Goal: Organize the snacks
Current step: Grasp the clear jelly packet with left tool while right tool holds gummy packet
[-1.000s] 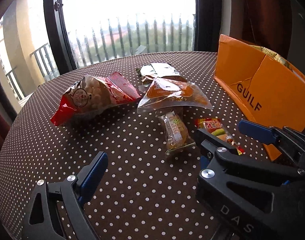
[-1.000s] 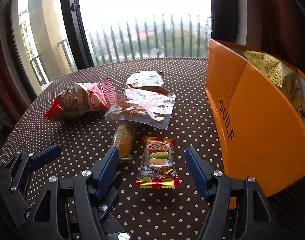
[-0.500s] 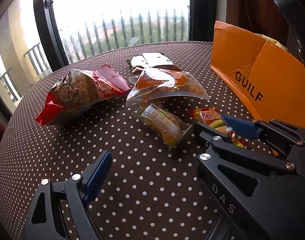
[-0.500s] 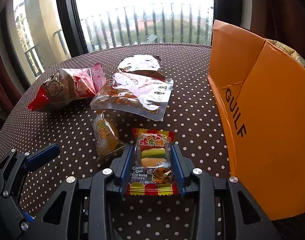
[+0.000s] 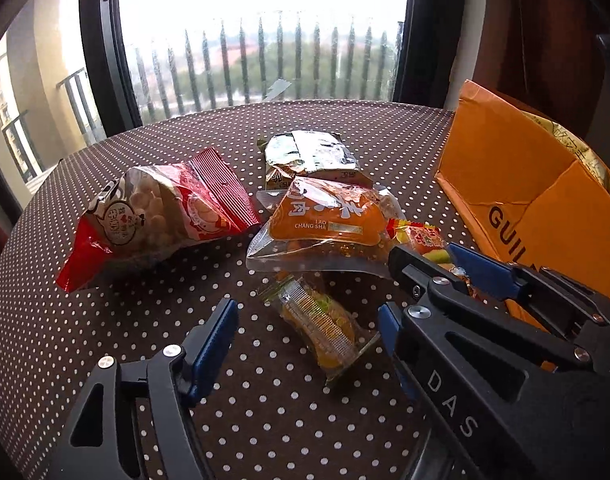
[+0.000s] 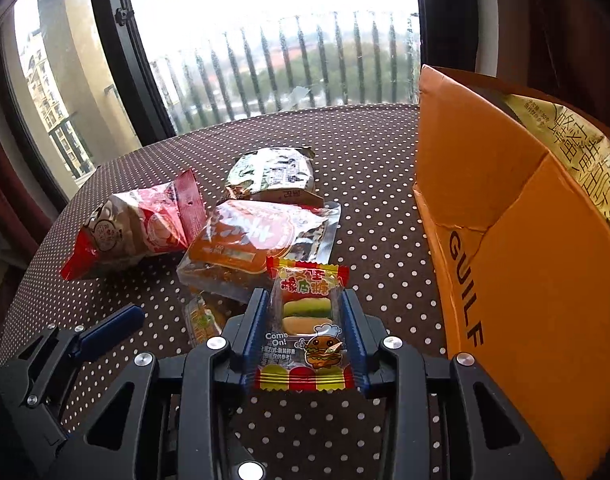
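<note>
Right gripper (image 6: 305, 332): blue-padded black fingers pressed against both sides of the small clear burger-gummy packet with red-and-yellow striped ends (image 6: 305, 328); packet held upright between them, apparently raised off the cloth, just left of the orange cardboard box printed GUILF (image 6: 525, 300)
Left gripper (image 5: 305, 332): fingers spread wide — small clear packet of yellow cake (image 5: 325, 328) lying on the cloth between them, touched by neither
Orange clear-edged pouch marked LAO CHANG SHA (image 5: 329, 224): flat, just beyond the cake packet, one corner overlapping it
Red-and-clear bag of pale round puffs (image 5: 161, 216): on its side, left of the orange pouch, edges touching
Silver-green foil packet (image 5: 309, 156): behind the orange pouch, partly under it
Gold foil bag with dark lettering (image 6: 577, 148): inside the box, rising above its rim
Brown white-dotted tablecloth (image 5: 105, 360): beneath everything — round table by a barred window (image 5: 265, 60)
</note>
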Action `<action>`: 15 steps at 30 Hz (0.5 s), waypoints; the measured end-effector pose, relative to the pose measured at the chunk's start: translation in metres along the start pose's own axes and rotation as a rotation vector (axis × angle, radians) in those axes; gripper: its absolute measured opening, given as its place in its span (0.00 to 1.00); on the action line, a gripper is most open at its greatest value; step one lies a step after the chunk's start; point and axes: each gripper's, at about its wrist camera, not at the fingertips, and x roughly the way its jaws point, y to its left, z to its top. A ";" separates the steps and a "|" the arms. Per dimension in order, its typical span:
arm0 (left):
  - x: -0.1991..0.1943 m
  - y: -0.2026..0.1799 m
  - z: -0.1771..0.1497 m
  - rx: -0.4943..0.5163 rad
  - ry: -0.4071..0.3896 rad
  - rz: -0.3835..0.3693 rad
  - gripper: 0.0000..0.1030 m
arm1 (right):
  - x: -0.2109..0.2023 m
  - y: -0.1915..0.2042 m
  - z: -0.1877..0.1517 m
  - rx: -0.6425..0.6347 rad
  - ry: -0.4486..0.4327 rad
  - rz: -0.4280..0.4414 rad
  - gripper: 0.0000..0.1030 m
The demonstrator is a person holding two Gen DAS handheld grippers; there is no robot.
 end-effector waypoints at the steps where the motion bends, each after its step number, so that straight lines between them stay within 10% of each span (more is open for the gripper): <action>1: 0.003 0.001 0.002 -0.008 0.003 -0.001 0.67 | 0.003 -0.001 0.002 0.010 0.001 -0.003 0.39; 15: 0.014 0.000 -0.005 0.006 0.025 0.002 0.28 | 0.021 -0.001 -0.004 0.000 0.057 -0.014 0.39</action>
